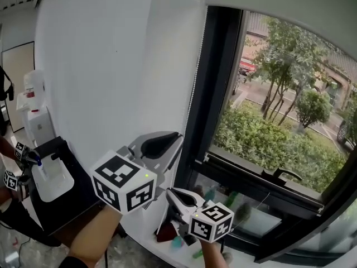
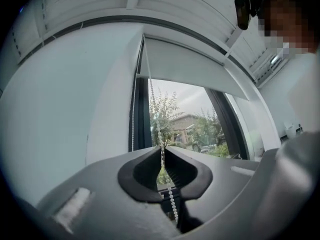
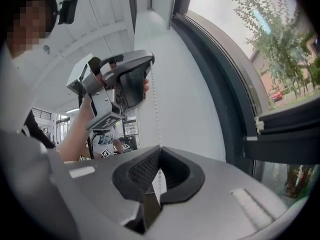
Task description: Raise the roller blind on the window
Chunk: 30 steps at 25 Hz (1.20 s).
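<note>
The white roller blind point(image 2: 195, 66) hangs over the upper part of the window, with the glass below it uncovered. Its white bead chain point(image 2: 151, 96) runs down beside the dark window frame point(image 1: 209, 82). In the left gripper view my left gripper point(image 2: 162, 151) is shut on the chain, which runs up from between the jaws. My right gripper point(image 3: 159, 146) is shut on the same chain point(image 3: 156, 101) further down. In the head view the left gripper point(image 1: 177, 138) is above the right gripper point(image 1: 170, 192), and both are close to the frame. The left gripper point(image 3: 125, 84) also shows in the right gripper view, higher up.
A white wall point(image 1: 111, 66) lies left of the window. On the sill point(image 1: 245, 219) stand small green and red items. A window handle point(image 1: 281, 176) sits on the lower frame. A white device point(image 1: 53, 177) rests on a black table at the lower left.
</note>
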Each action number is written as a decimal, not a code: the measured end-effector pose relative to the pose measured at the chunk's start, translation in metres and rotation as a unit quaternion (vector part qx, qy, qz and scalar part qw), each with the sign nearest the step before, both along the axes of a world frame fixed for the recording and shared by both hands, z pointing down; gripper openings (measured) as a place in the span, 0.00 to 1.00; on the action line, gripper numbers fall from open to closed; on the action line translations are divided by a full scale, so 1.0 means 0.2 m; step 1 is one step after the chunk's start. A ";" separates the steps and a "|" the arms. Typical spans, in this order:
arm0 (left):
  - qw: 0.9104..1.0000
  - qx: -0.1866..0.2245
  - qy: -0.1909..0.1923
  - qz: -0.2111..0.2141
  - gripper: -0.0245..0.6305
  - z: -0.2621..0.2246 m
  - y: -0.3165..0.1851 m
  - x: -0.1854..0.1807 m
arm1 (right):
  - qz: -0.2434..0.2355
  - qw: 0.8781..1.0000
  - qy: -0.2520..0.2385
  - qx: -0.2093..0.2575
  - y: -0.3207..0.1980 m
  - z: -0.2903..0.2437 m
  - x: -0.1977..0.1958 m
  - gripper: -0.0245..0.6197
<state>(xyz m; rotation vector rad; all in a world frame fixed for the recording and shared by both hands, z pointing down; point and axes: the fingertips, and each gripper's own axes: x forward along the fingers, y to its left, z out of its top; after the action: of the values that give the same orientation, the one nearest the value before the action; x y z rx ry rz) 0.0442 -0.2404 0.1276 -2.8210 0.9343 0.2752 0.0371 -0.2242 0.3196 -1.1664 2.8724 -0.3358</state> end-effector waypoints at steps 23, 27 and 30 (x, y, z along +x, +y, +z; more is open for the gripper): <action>0.990 -0.066 -0.127 -0.003 0.06 0.51 -0.03 0.07 | -0.039 0.987 -0.156 -0.014 0.01 -0.19 0.29 0.34; 0.988 -0.080 -0.133 0.008 0.06 0.62 0.00 0.11 | -0.040 0.989 -0.131 0.054 0.04 -0.51 0.28 0.32; 0.986 -0.089 -0.140 0.014 0.06 0.72 0.01 0.15 | -0.036 0.991 -0.091 0.096 0.02 -0.67 0.21 0.31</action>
<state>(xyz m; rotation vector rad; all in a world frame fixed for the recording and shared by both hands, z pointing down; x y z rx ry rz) 0.0734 -0.2391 0.2715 -2.9277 0.8973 -0.2078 0.0794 -0.2193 0.1856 -0.9490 2.7209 -0.1543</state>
